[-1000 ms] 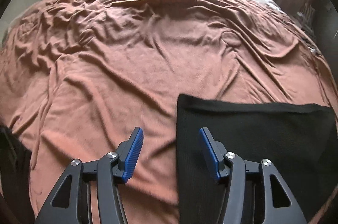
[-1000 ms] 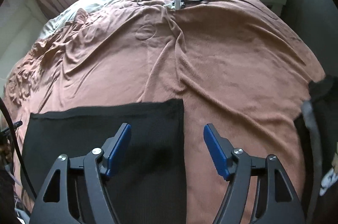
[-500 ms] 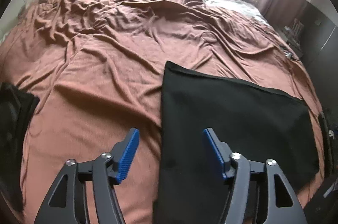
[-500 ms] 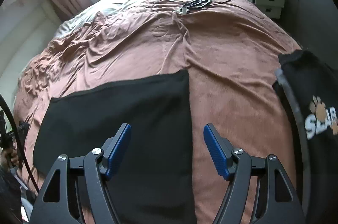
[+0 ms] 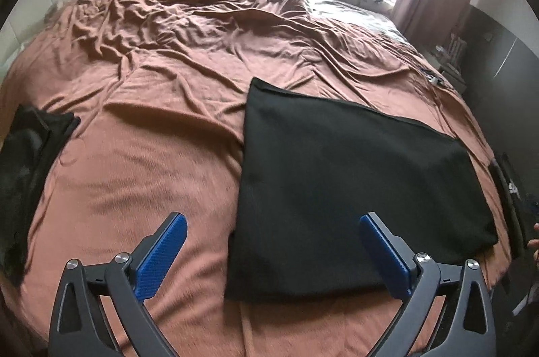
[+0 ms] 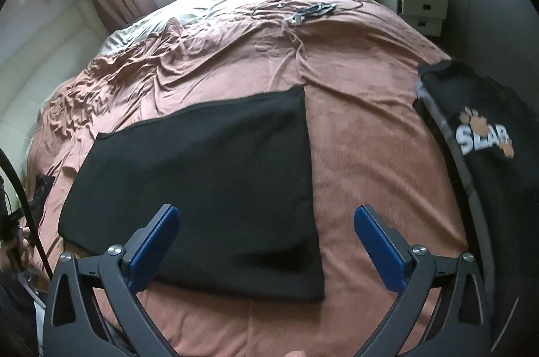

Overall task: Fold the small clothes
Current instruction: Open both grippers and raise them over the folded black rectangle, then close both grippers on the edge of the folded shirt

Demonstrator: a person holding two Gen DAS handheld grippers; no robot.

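Both grippers hang above a bed covered by a wrinkled rust-brown blanket (image 5: 161, 107), and on each the blue-padded fingers are spreading apart, already very wide, with nothing pinched or touched. The left gripper (image 5: 269, 251) points down at the near part of the bed; its left finger (image 5: 161, 256) stands over bare blanket, while its right finger (image 5: 384, 256) stands over the near edge of a folded black garment (image 5: 350, 182). That garment lies flat as a neat rectangle, beginning between the fingers and stretching ahead and to the right of them, clear of both pads. The right gripper (image 6: 266, 251) looks at the same folded black garment (image 6: 209, 175) from the other side: its left finger (image 6: 155, 251) hovers over the cloth's near part, and its right finger (image 6: 380, 251) hovers over bare blanket just beyond the cloth's right edge. To the right of the right gripper's fingers, apart from the folded piece, lies a black shirt with white lettering and paw prints (image 6: 485, 134). To the far left of the left gripper's fingers, another dark garment (image 5: 30, 155) lies at the bed's edge. Far ahead of the right gripper, some cables (image 6: 303, 11) rest on the blanket.
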